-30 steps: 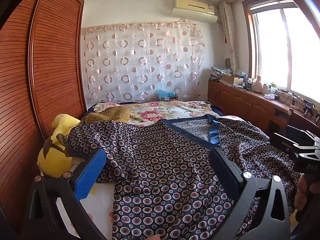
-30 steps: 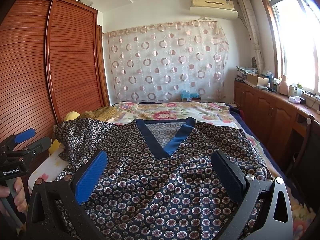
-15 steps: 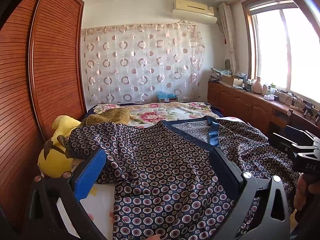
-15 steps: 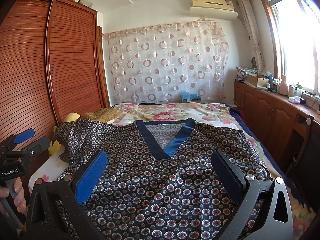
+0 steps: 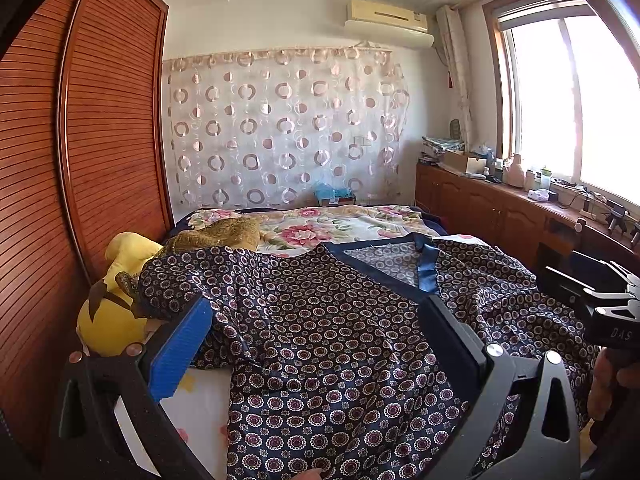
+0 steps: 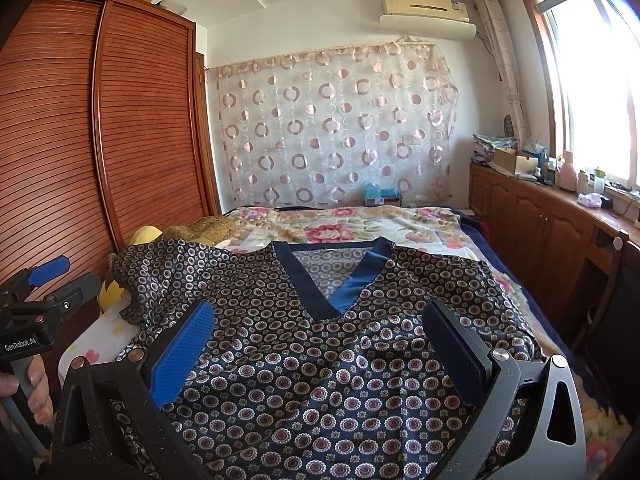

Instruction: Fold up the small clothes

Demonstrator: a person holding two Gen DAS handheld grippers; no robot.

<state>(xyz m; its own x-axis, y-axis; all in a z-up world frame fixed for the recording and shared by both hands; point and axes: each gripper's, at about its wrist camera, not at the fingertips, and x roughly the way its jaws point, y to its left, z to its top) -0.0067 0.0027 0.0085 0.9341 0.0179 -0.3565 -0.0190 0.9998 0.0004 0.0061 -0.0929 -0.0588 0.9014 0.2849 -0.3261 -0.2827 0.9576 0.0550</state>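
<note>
A navy V-neck top (image 5: 328,332) with a circle print and blue neck trim lies spread on the bed, rumpled; it fills the right wrist view (image 6: 320,360) too. Its left sleeve drapes over a yellow plush toy (image 5: 108,312). My left gripper (image 5: 316,344) is open and empty, held above the top's left half. My right gripper (image 6: 320,344) is open and empty, above the top's chest below the V-neck. Each gripper shows at the edge of the other's view: the right one (image 5: 600,300), the left one (image 6: 36,300).
The bed has a floral cover (image 6: 352,224). A wooden slatted wardrobe (image 5: 92,152) stands close on the left. Low wooden cabinets (image 6: 540,232) with clutter run under the window on the right. A brownish-gold cloth (image 5: 220,232) lies near the plush toy.
Almost nothing has changed. Both grippers stay open above the top, with only a slight drift of the views.
</note>
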